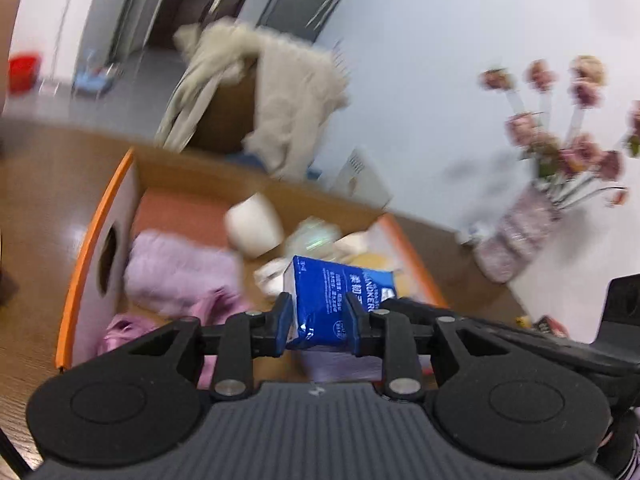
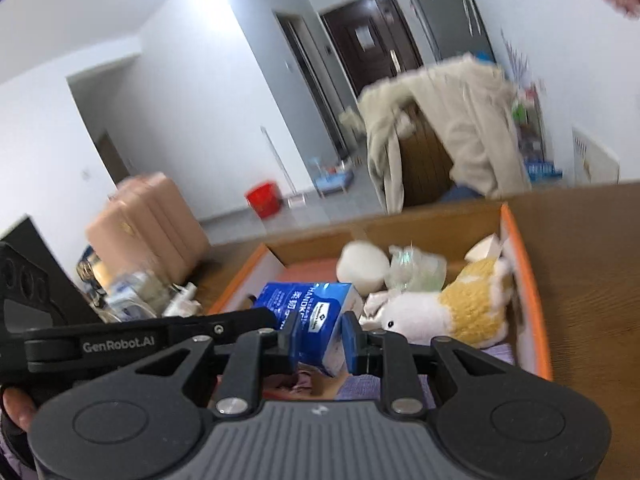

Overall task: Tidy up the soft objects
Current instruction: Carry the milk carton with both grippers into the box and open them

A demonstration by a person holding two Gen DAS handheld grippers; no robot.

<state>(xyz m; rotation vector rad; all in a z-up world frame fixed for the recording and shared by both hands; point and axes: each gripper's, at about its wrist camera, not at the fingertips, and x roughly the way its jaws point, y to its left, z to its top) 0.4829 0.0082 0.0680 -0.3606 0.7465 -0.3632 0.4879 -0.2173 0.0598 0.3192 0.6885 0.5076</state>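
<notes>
Blurring box [image 1: 86, 248] contents; both grippers pinch tissue pack [image 1: 332, 300].

Both grippers' fingers [image 2: 352, 344] clamp the blue tissue pack [image 2: 316, 312] above the orange-rimmed box [image 2: 532, 288], plush toy [image 2: 448, 308] inside

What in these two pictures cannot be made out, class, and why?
- Left view: pack lower end, hidden behind the left gripper.
- Right view: box floor near the camera, hidden by the right gripper.
- Left view: flowers, blurred.
</notes>
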